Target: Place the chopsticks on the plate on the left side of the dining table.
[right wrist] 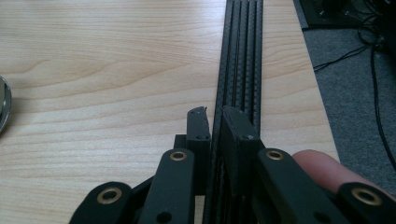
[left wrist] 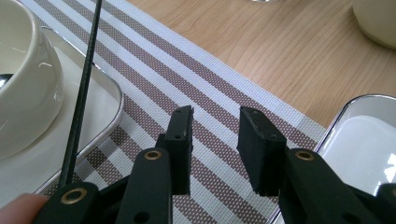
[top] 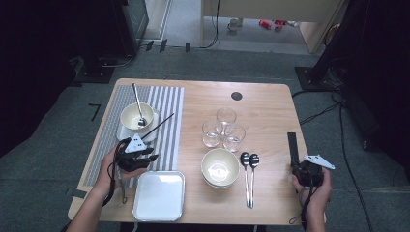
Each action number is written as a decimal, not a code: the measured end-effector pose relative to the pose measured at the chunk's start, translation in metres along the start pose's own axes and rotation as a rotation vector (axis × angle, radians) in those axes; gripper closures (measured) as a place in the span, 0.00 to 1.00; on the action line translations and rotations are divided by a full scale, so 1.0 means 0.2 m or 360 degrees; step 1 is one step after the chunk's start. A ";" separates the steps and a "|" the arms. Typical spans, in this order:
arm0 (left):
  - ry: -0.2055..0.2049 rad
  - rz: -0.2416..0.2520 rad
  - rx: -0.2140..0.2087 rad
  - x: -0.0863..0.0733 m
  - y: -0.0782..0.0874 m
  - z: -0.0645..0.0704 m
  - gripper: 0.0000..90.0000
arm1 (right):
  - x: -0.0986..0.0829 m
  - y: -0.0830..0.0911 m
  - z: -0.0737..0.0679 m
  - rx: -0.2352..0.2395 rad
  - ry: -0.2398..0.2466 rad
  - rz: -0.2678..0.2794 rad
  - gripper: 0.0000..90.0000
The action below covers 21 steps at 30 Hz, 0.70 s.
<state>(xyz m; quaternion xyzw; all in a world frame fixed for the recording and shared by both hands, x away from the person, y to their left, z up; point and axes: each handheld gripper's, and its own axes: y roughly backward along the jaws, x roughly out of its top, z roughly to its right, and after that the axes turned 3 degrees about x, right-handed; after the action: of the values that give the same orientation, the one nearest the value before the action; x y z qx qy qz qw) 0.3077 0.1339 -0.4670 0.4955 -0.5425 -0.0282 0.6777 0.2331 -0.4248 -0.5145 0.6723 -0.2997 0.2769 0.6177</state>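
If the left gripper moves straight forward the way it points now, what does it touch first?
The left gripper is open and tilts down over the striped placemat, so it would probably meet the mat first, between the two white trays. Depth is hard to judge.

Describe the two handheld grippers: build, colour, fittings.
Both the left gripper and right gripper are black linkage frames with brass-coloured pivot rivets and flat rectangular black pads. Each carries a grey three-cornered plate on top and trails a thin black cable. Forearms are bare, no sleeves.
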 end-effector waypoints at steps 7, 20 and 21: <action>0.0001 0.0001 0.0002 0.00 0.00 0.00 0.73 | 0.00 -0.01 -0.01 0.0024 0.0011 -0.0019 0.92; -0.0003 -0.0005 -0.0002 0.00 0.00 0.00 0.73 | 0.00 -0.02 -0.07 0.0109 0.0023 -0.0049 0.96; 0.0003 0.0000 -0.0002 0.00 0.00 0.00 0.73 | 0.00 -0.02 -0.08 0.0108 0.0024 -0.0050 0.96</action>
<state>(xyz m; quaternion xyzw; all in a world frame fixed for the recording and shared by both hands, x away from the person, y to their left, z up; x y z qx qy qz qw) 0.3074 0.1333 -0.4675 0.4950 -0.5419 -0.0282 0.6786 0.2364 -0.4090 -0.5167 0.6953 -0.2750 0.2822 0.6011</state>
